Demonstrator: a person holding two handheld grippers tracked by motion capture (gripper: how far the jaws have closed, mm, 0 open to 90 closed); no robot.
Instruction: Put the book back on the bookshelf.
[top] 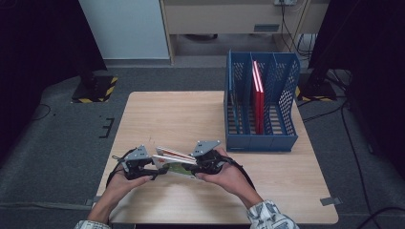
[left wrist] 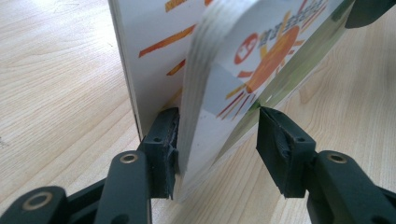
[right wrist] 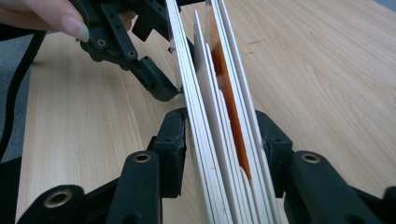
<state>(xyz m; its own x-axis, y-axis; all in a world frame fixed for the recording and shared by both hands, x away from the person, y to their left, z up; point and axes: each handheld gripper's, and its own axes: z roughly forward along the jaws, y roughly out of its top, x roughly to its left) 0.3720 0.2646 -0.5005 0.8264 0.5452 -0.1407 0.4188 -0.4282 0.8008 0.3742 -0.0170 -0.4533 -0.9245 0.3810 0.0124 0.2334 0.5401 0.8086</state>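
Low in the high view, near the table's (top: 286,191) front edge, you hold a thick-paged board book (top: 175,160) between both tools. Its white cover carries an orange sun and green strip, and its stiff pages fan apart. Your left gripper (left wrist: 217,149) is clamped on one end, your right gripper (right wrist: 226,140) pinches the other. Farther back, upper right, stands a blue file rack (top: 260,138) holding a red book (top: 258,95).

Black two-jaw left gripper (top: 160,171) and right gripper (top: 191,168) — grey three-cornered top plates, brass-ringed pivots, black cables — patterned sleeves.
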